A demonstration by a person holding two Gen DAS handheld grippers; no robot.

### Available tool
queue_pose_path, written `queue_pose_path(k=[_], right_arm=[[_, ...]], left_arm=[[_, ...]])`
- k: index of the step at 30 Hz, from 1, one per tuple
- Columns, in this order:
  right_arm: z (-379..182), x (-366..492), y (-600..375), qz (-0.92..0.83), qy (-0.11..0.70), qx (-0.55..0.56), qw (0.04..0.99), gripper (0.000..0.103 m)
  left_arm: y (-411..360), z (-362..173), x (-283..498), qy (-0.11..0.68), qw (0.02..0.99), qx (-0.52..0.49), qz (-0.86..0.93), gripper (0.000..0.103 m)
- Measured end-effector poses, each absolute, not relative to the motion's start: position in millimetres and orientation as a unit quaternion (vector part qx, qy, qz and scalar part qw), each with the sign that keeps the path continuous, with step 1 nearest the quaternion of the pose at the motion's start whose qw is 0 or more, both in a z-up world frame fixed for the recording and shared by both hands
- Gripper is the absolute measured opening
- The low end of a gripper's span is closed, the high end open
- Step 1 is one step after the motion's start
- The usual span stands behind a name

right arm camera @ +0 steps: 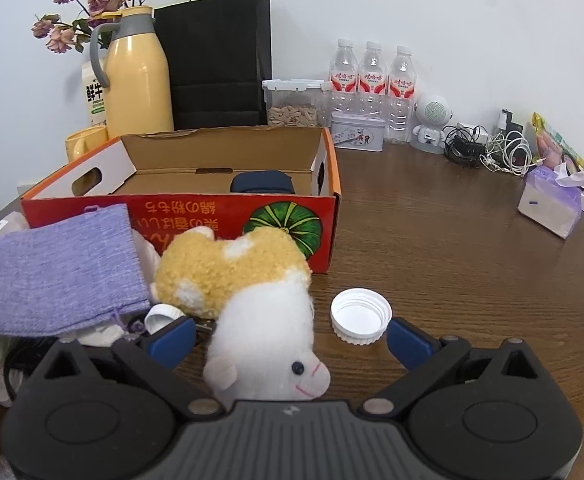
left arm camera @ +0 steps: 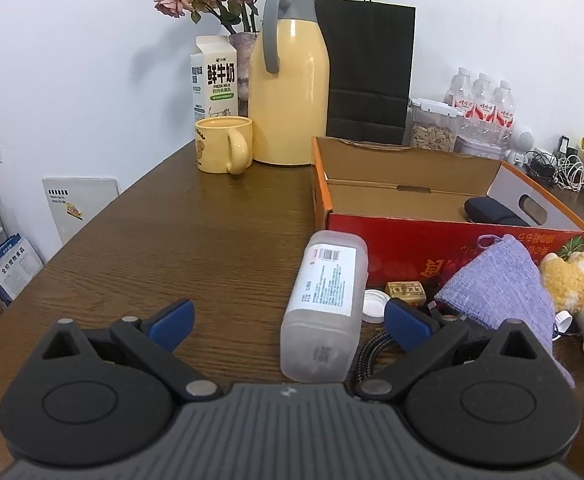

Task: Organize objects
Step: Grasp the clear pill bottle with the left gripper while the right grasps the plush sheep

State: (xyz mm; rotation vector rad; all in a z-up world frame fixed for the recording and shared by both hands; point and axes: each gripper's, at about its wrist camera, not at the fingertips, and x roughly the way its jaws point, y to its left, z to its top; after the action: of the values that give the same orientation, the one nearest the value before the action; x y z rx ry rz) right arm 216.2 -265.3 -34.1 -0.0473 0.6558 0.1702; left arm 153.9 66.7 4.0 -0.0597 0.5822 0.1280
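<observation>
A red cardboard box (left arm camera: 432, 236) (right arm camera: 228, 216) stands open on the brown table with a dark case (left arm camera: 492, 212) (right arm camera: 262, 184) inside. In front of it lie a frosted plastic bottle (left arm camera: 324, 308), a purple knitted cloth (left arm camera: 496, 284) (right arm camera: 56, 268), a yellow-and-white plush toy (right arm camera: 252, 292) (left arm camera: 576, 288) and a white cap (right arm camera: 360, 316). My left gripper (left arm camera: 292, 324) is open with the bottle lying between its fingers. My right gripper (right arm camera: 292, 340) is open around the plush toy's white head.
At the back stand a yellow jug (left arm camera: 288, 80), yellow mug (left arm camera: 224, 144), milk carton (left arm camera: 214, 76), black paper bag (right arm camera: 216, 56), seed container (right arm camera: 294, 100), tin (right arm camera: 358, 130), three water bottles (right arm camera: 372, 80), cables (right arm camera: 488, 152) and a tissue pack (right arm camera: 552, 200).
</observation>
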Motion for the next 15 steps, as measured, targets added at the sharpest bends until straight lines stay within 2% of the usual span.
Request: queue_pose_path(k=[6,8,12,15], right_arm=[[-37.9,222.7,-265.8,0.099,0.322,-0.009,0.942,0.089],[-38.7,224.9,-264.9,0.103,0.323,-0.007,0.941,0.085],[-40.0,227.2,-263.1,0.111,0.324,-0.004,0.939,0.081],[-41.0,228.7,-261.9,0.115,0.327,-0.002,0.938,0.073]], left_arm=[[62.6,0.7,161.4,0.287,0.955,-0.027,0.067,0.103],[62.0,0.3,164.9,0.288,0.955,-0.03,0.069,0.099],[58.8,-1.7,169.4,0.291,0.954,-0.033,0.062,0.084],[57.7,-4.1,172.5,0.295,0.953,-0.038,0.052,0.07]])
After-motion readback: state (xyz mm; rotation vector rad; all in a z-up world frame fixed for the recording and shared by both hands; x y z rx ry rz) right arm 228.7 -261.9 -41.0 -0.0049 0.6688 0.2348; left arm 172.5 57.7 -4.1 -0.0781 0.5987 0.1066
